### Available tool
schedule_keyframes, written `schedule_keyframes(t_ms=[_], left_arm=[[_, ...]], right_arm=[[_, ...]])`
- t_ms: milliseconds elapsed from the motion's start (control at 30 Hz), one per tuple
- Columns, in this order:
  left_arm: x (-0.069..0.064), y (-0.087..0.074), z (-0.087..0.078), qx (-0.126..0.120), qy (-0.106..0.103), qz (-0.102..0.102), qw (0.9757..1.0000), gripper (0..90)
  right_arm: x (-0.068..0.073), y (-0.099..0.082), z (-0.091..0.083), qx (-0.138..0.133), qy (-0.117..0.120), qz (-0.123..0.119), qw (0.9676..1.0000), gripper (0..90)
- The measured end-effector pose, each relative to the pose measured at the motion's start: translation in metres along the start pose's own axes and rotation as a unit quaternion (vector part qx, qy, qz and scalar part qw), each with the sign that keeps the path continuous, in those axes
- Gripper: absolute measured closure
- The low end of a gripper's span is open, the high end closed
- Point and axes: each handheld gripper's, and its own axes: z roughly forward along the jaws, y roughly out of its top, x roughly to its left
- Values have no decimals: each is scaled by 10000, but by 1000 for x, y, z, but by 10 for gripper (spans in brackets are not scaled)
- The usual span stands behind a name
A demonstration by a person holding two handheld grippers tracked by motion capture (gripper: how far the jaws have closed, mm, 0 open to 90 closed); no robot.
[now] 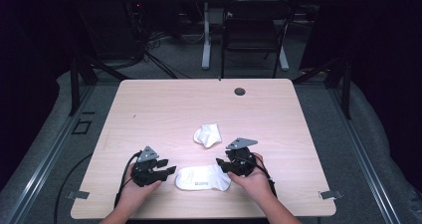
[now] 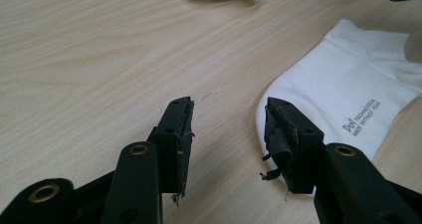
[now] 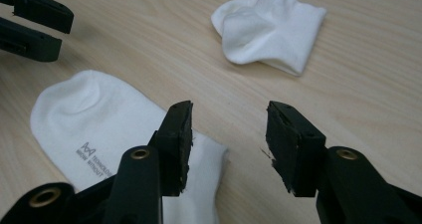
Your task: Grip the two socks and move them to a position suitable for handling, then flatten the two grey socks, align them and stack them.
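Bare wood is seen across most of the table [image 1: 149,104]. Near its front edge, the left gripper [image 1: 169,170] is held with fingers spread beside the flat sock [image 1: 203,178]; the right gripper [image 1: 221,163], likewise spread, is held at its cuff end. Behind, a folded sock [image 1: 207,135] is left apart.

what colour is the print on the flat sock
Grey lettering with a small logo on the white flat sock, clearest in the left gripper view.

High overhead; claw cameras close, sharing sock [image 2: 343,99].
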Motion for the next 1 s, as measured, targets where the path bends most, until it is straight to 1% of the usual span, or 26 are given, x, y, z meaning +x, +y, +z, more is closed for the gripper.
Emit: schedule_keyframes(t_ms=[33,67,100,133,233,300,333,367,400,500,533,600,667,733,867,900,933,1000], left_arm=[[0,0,0,-7,10,7,10000,542],[0,0,0,-7,10,7,10000,541],[0,0,0,-4,-2,2,10000,541],[1,0,-1,-15,-7,-16,10000,538],[1,0,-1,-25,1,-25,10000,535],[2,0,-1,-27,11,-13,10000,531],[2,0,-1,-27,11,-13,10000,531],[2,0,-1,-30,13,-30,10000,531],[2,0,-1,-32,17,-27,10000,529],[2,0,-1,-38,14,-28,10000,527],[2,0,-1,-54,48,-70,9999,527],[2,0,-1,-63,-10,-78,9999,527],[2,0,-1,-60,-11,-79,10000,527],[3,0,-1,-70,-3,-69,10000,526],[4,1,0,-35,3,-53,10000,526],[4,1,0,-40,3,-90,10000,526],[4,1,1,-43,-1,-99,9999,526],[4,1,1,-48,-2,-103,9999,526]], right_arm=[[0,3,1,37,-46,-66,10000,536],[0,6,3,1,-82,-80,9999,540],[0,6,3,1,-82,-80,9999,540],[0,11,6,85,-73,-41,9999,540],[1,16,9,136,-98,-69,9998,563],[1,23,14,183,-59,-19,9998,590],[1,25,15,206,-76,-35,9998,592],[1,25,15,206,-76,-35,9998,592],[2,31,19,222,-112,-37,9997,602],[2,36,22,218,-116,-18,9997,619],[2,38,24,233,-108,-24,9997,622],[3,45,30,266,-143,-39,9995,644],[3,47,32,286,-130,-41,9995,646],[3,53,38,341,-144,-42,9993,652],[3,59,44,335,-163,-23,9993,655],[3,61,46,341,-150,-4,9993,657],[2,64,52,379,-195,-10,9991,670],[1,67,56,410,-193,28,9990,682]])
